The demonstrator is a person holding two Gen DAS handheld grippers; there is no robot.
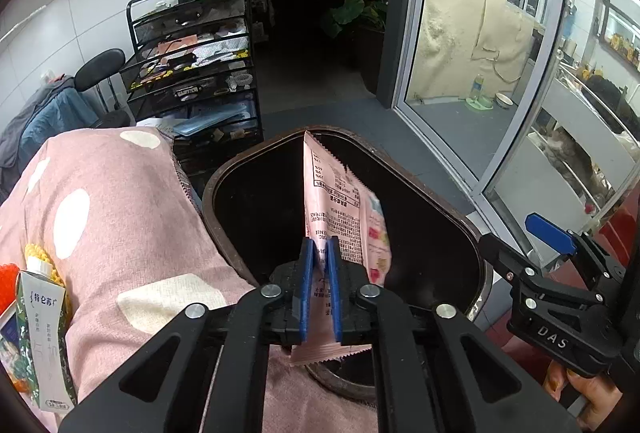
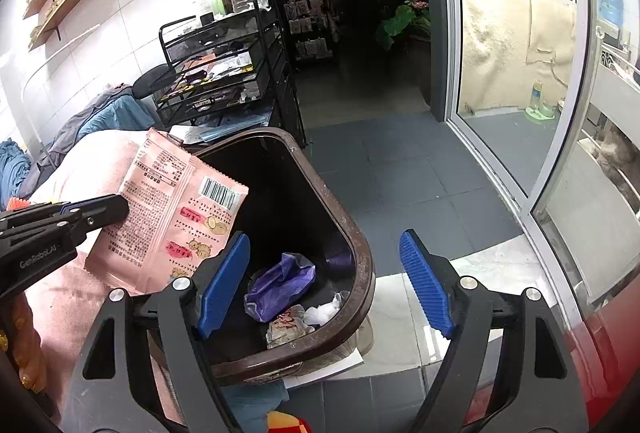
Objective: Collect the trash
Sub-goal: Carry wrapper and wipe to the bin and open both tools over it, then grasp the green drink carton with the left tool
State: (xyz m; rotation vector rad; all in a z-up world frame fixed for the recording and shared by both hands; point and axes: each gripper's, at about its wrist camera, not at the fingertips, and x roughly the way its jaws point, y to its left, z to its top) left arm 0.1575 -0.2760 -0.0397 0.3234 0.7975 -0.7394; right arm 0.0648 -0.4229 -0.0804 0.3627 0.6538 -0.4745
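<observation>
My left gripper [image 1: 320,253] is shut on a pink snack wrapper [image 1: 340,209] and holds it over the open brown trash bin [image 1: 460,221]. In the right wrist view the wrapper [image 2: 172,217] hangs at the bin's left rim [image 2: 360,253], pinched by the left gripper [image 2: 120,211]. My right gripper [image 2: 324,261] is open and empty, above the bin's near end. Inside the bin lie a purple bag [image 2: 280,283], a crumpled wrapper [image 2: 286,329] and white paper [image 2: 324,311].
A pink polka-dot blanket [image 1: 120,233] lies left of the bin, with a milk carton [image 1: 40,337] at its edge. A black mesh drawer cart [image 1: 192,73] with bottles stands behind. A glass sliding door [image 2: 516,113] is at the right.
</observation>
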